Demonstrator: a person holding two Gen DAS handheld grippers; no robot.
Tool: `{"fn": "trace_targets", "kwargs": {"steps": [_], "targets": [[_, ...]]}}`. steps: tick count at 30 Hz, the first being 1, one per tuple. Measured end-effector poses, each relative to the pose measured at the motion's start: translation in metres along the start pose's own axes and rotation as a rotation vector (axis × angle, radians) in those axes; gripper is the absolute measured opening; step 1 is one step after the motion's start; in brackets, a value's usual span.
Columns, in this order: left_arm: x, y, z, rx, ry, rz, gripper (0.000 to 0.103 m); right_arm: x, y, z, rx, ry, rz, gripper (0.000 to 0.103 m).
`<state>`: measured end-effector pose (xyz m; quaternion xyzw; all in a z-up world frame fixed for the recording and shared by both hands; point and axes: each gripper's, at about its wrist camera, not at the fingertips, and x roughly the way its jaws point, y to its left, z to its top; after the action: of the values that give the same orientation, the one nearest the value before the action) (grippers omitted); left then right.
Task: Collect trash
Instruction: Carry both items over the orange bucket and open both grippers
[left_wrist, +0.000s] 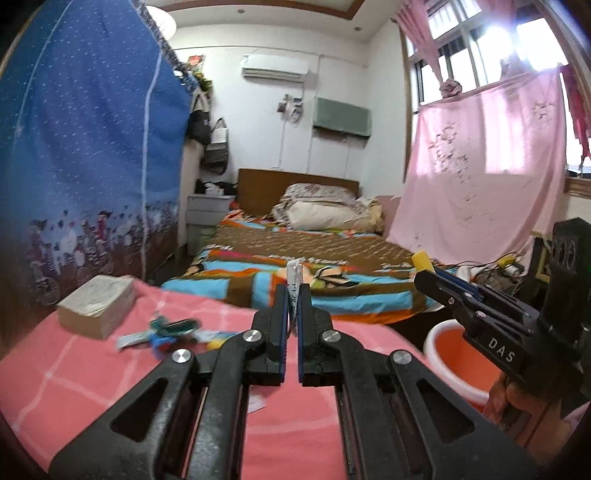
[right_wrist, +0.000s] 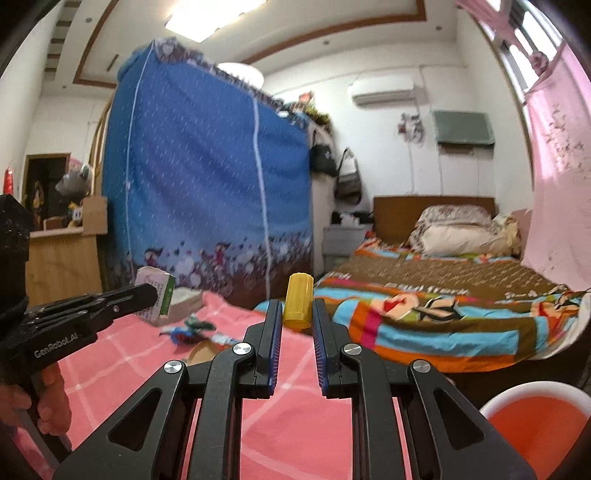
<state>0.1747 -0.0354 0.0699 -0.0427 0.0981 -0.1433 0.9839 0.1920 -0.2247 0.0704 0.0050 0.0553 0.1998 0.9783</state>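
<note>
My left gripper (left_wrist: 294, 293) is shut on a thin white and green carton (left_wrist: 294, 275), seen edge-on here. The right wrist view shows that carton (right_wrist: 157, 299) from the side at the tip of the left gripper (right_wrist: 147, 291). My right gripper (right_wrist: 297, 308) is shut on a yellow plastic cylinder (right_wrist: 298, 301), held upright. That cylinder (left_wrist: 423, 260) also shows at the tip of the right gripper (left_wrist: 424, 275) on the right. An orange bucket with a white rim (left_wrist: 439, 332) (right_wrist: 517, 391) stands low beside the table. Blue and green wrappers (left_wrist: 173, 328) (right_wrist: 192, 328) lie on the pink checked cloth (left_wrist: 92, 380).
A thick stack of paper (left_wrist: 98, 304) rests at the table's far left corner. Beyond the table are a bed with a colourful cover (left_wrist: 295, 258), a tall blue fabric wardrobe (left_wrist: 92, 147) and a pink curtain (left_wrist: 480, 166). A hand (right_wrist: 48, 398) grips the left tool.
</note>
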Motion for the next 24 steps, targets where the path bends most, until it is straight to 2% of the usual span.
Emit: {"fn": "trace_targets", "kwargs": {"steps": [6, 12, 17, 24], "targets": [[0.013, -0.038, 0.008, 0.041, -0.006, -0.099, 0.007, -0.030, -0.026, 0.008, 0.010, -0.058, -0.083, 0.014], [0.025, -0.084, 0.007, 0.077, 0.020, -0.191, 0.007, -0.051, -0.056, 0.010, 0.046, -0.056, -0.176, 0.014], [0.042, -0.109, 0.006, 0.062, 0.085, -0.268, 0.008, -0.064, -0.081, 0.005, 0.086, -0.007, -0.248, 0.014], [0.067, -0.140, -0.003, 0.033, 0.220, -0.348, 0.008, -0.080, -0.113, -0.010, 0.145, 0.067, -0.315, 0.014]]}}
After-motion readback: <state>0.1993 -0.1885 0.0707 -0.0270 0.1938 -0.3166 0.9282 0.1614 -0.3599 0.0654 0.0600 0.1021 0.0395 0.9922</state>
